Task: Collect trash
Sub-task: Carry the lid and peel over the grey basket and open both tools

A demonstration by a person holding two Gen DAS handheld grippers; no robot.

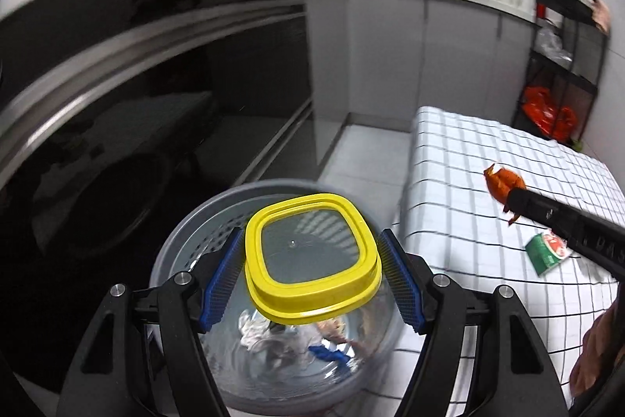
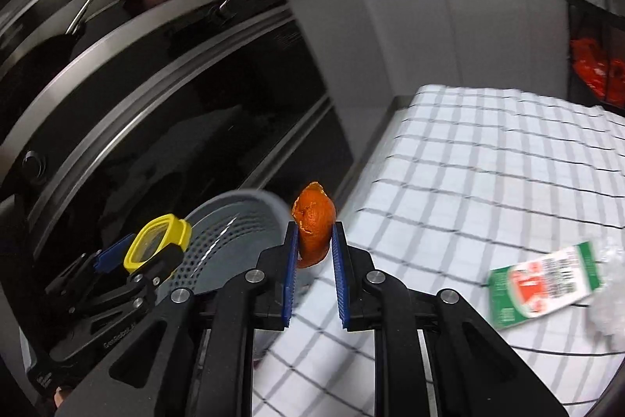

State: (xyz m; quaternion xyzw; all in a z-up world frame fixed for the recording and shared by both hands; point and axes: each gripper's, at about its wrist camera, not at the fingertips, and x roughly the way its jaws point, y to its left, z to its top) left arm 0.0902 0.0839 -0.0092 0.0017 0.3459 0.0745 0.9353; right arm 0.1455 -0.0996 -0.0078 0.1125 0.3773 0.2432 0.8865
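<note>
Pinching orange peel [image 2: 314,229], right hand-held gripper [image 2: 315,245] narrowed.

Bin [image 1: 183,241]: contents blurred, partly hidden by yellow-lidded container [image 1: 312,256] | green packet [image 2: 543,284]: print blurred, unreadable

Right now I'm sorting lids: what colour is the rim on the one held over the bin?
Yellow lid; clearest in left wrist view.

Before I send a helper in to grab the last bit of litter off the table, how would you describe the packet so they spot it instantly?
Find the table with the checked cloth beside the grey bin. Near its front edge lies a flat packet, just ahead of crumpled clear plastic. It is green and white with a red picture, unlike the orange peel held up in the right gripper.
</note>
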